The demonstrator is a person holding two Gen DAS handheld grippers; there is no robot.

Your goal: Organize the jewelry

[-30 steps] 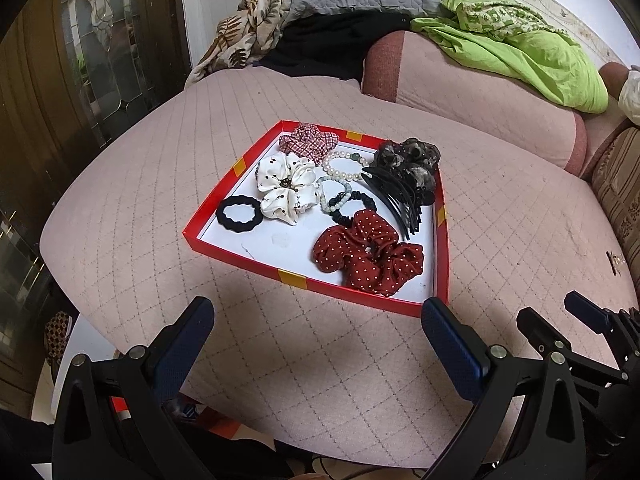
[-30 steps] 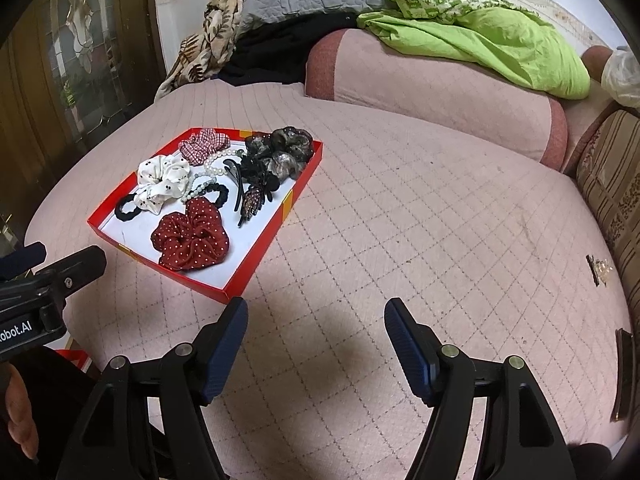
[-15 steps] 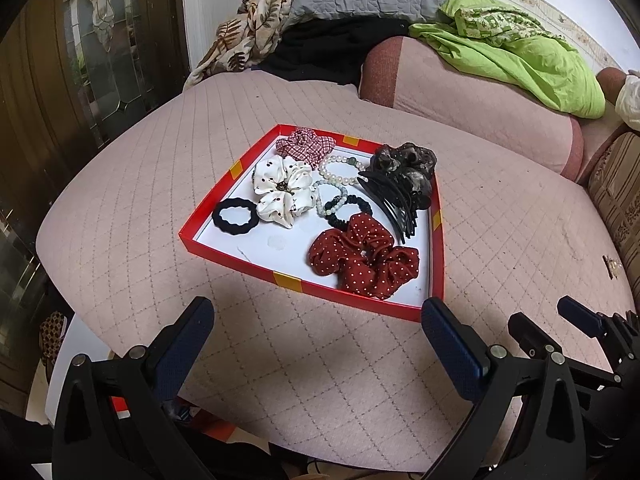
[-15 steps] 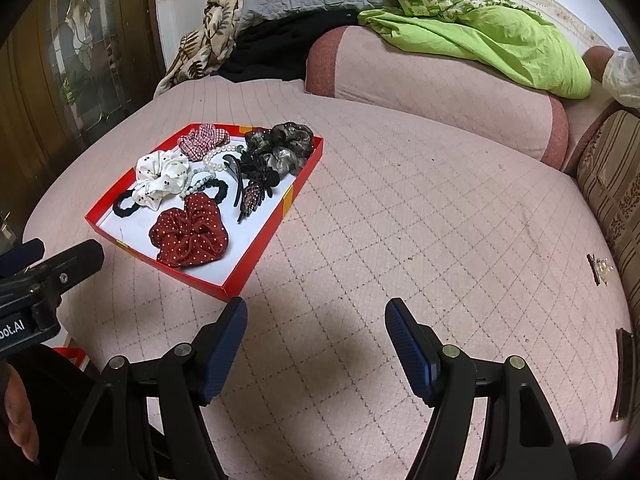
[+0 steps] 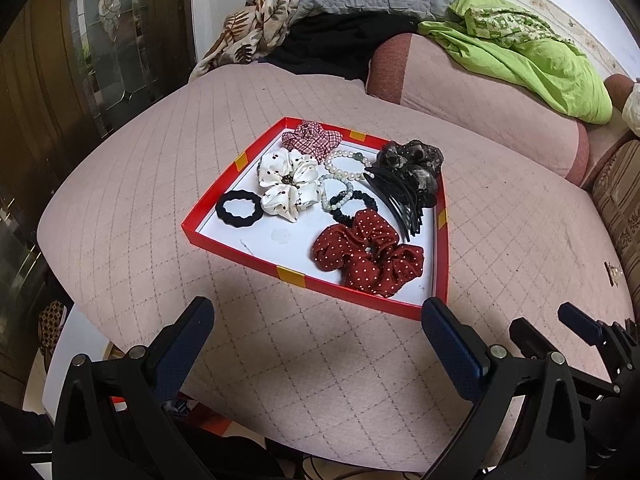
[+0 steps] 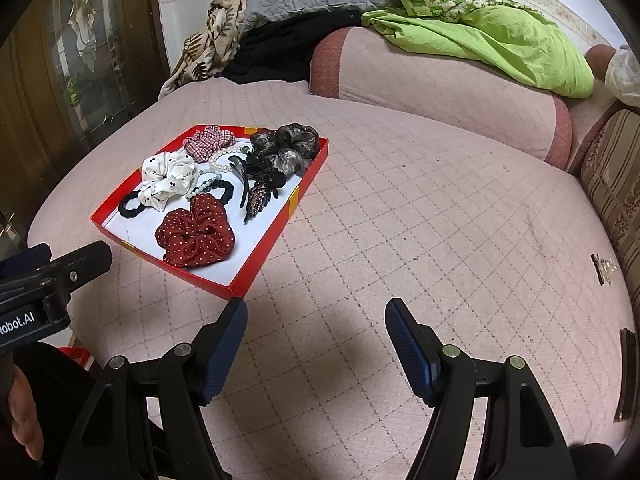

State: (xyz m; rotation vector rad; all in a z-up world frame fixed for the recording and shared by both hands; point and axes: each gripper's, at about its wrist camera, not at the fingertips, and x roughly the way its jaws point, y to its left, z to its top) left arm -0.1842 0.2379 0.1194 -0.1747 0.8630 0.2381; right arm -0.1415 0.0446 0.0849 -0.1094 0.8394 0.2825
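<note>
Left wrist view: the left hand-held gripper (image 5: 316, 336) is spread wide and empty, its blue-padded fingers (image 5: 186, 344) above the pink quilted bed (image 5: 132, 184). At 12 o'clock from it lies the shallow red cardboard tray with a white floor (image 5: 224, 236). Inside the tray, the dark red white-dotted fabric scrunchie (image 5: 368, 258) sits nearest at 12 o'clock, the black elastic hair tie (image 5: 239, 209) at 11 o'clock, the white cherry-print scrunchie (image 5: 287, 184) just beside that tie, the red-and-white checked scrunchie (image 5: 312, 140) at the far rim, the white pearl bead bracelet (image 5: 346, 164) at centre, and the black plastic hair comb (image 5: 398, 204) touching the dark sheer scrunchie (image 5: 412, 162) along the right wall. The right hand-held gripper (image 5: 576, 326) shows at 4 o'clock. Right wrist view: the right hand-held gripper (image 6: 316, 334) is likewise wide apart, holding nothing over the bed (image 6: 440, 216). The tray (image 6: 276, 220) lies at 11 o'clock, the dotted scrunchie (image 6: 196, 234) nearest. A green crumpled blanket (image 6: 492, 32) rests on the pink bolster (image 6: 420, 76) at 1 o'clock.
</note>
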